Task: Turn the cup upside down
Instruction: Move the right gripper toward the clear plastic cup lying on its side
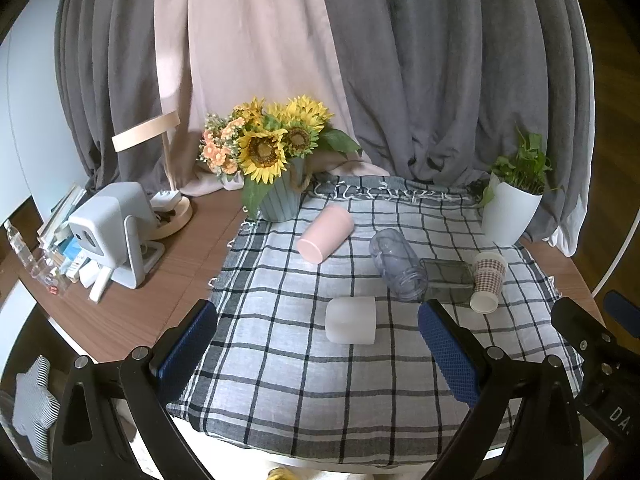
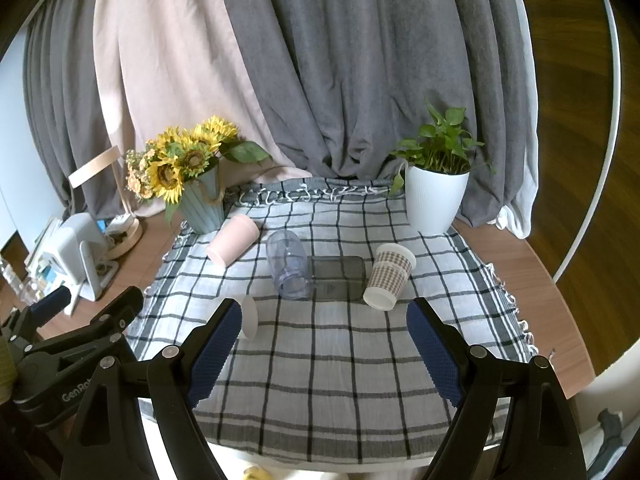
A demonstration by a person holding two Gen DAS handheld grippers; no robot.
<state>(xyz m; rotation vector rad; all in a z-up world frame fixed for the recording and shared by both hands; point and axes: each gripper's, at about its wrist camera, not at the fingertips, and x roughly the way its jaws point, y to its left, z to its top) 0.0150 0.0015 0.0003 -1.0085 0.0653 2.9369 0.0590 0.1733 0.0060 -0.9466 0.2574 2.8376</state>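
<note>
Your left hand-held gripper (image 1: 316, 344) and right hand-held gripper (image 2: 324, 340): both wide open, holding nothing. White cup (image 1: 351, 320) on side, near clear cup (image 1: 398, 264), on checked cloth (image 1: 320, 400).

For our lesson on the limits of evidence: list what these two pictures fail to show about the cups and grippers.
- White cup: right wrist view, mostly hidden behind the right gripper's finger.
- Dark clear container: both views, shape unclear; the clear cup and checked paper cup overlap it.
- Left gripper: handle cut off by frame edge.
</note>
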